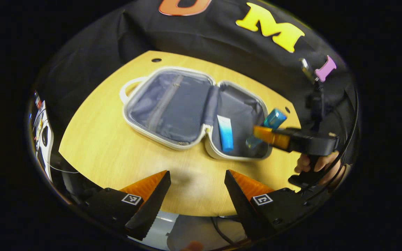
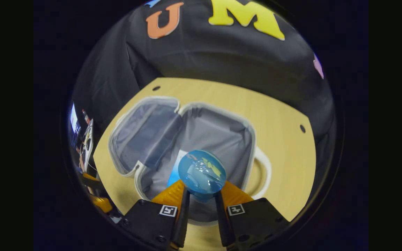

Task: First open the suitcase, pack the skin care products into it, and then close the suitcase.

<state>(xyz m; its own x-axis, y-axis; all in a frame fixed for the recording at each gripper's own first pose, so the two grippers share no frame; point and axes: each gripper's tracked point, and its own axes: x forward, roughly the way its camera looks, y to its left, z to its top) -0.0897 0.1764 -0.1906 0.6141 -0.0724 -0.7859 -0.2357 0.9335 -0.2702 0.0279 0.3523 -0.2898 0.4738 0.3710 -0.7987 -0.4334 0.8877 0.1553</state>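
Your right gripper is pinching the blue bottle over the open suitcase; lower it beside the tube before releasing, and keep the left gripper, fingers spread, over the table.

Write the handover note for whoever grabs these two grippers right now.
Left gripper: open, holding nothing, over the table in front of the suitcase.
Right gripper: shut on a blue bottle, held above the suitcase's right half.
Suitcase: lying open flat on the table; a blue-and-white tube is already inside the right half.
Done: opened, tube packed.
Left: set the bottle in, release it, close the suitcase.
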